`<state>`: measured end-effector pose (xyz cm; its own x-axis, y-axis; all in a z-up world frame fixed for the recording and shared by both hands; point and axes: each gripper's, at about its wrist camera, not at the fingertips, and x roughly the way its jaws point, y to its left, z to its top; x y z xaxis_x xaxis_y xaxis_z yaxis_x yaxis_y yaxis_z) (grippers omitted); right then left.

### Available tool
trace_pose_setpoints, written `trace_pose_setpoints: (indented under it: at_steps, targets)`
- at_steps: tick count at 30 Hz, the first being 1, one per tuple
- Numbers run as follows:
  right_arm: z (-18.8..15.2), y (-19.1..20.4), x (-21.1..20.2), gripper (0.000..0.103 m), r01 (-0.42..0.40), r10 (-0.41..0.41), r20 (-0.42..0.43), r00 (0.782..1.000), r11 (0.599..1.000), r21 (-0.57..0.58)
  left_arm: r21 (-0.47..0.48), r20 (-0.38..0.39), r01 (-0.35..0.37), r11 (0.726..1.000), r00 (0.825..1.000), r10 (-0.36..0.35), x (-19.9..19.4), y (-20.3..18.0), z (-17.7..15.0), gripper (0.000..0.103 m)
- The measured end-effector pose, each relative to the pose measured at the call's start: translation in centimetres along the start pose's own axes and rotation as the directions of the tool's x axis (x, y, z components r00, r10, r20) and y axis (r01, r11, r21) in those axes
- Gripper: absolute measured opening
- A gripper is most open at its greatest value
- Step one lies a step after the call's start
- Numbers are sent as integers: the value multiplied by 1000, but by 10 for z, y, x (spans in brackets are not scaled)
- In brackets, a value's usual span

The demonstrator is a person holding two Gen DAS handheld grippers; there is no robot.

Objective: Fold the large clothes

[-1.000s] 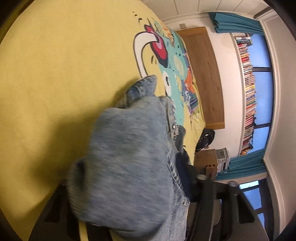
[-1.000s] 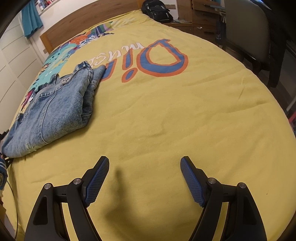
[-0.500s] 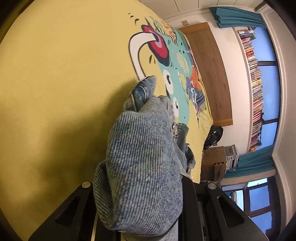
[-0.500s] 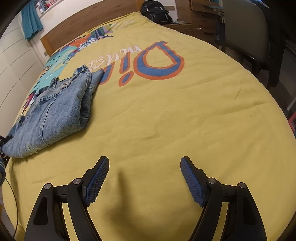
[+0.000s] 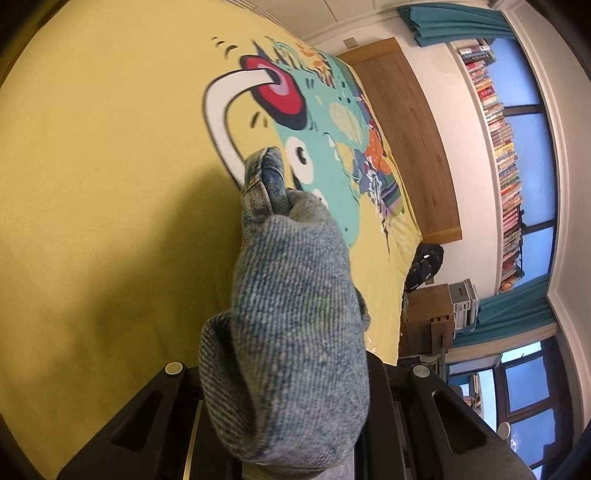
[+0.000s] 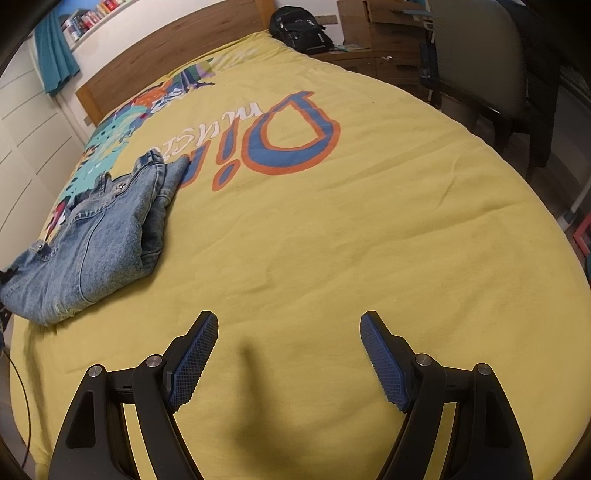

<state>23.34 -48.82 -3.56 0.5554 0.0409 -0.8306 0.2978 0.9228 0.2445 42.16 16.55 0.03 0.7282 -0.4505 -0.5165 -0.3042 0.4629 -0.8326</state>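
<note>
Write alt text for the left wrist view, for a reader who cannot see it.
A thick fold of blue jeans bulges up between the closed black jaws of the left gripper, filling the lower centre of the fisheye view. Behind it spreads a yellow bedspread printed with a cartoon creature, and beyond that a wooden headboard, teal curtains and a bookshelf.

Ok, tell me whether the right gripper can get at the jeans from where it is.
Probably yes. The right gripper is open and empty over bare yellow bedspread, and nothing lies between it and the jeans, whose near end the left gripper pinches.
</note>
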Motion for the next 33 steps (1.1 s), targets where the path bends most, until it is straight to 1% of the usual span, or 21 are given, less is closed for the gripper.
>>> trace_pose_setpoints:
  at_steps: [5,8,12,15,20,24,27,29,30,31,33]
  targets:
    - [-2,-13,-3,80,3,-3,-2,1000,1000,21,38,-10,11,999,1000,-11,5,-31,-10,13]
    - [-2,-24,-7,80,13,-13,-2,1000,999,38,64,-24,2,998,1000,0,11,-51,-18,13]
    - [-1,-43,-14,80,24,-24,5,1000,998,61,76,-47,2,997,999,1,22,-76,-34,13]
    - [0,-56,-20,80,29,-30,14,999,996,80,87,-73,18,996,997,-11,34,-95,-48,13]
    - [0,-77,-30,80,34,-38,30,999,994,105,120,-143,67,990,988,-50,62,-130,-80,13]
    - [-3,-94,-37,80,38,-44,41,998,991,127,183,-208,79,980,977,-40,89,-156,-119,13]
    - [-6,-107,-37,80,42,-47,37,998,989,144,262,-267,79,962,964,-6,113,-173,-159,13]
    - [-9,-114,-36,80,42,-48,33,998,987,157,337,-303,63,939,952,45,133,-181,-191,13]
    - [-11,-118,-35,80,41,-47,31,998,985,167,378,-314,50,924,946,77,141,-183,-205,13]
    - [-12,-121,-34,80,42,-47,29,998,984,173,428,-322,30,903,939,122,151,-183,-221,13]
    - [-17,-127,-32,80,40,-46,26,999,982,187,522,-324,-16,853,921,216,168,-181,-252,13]
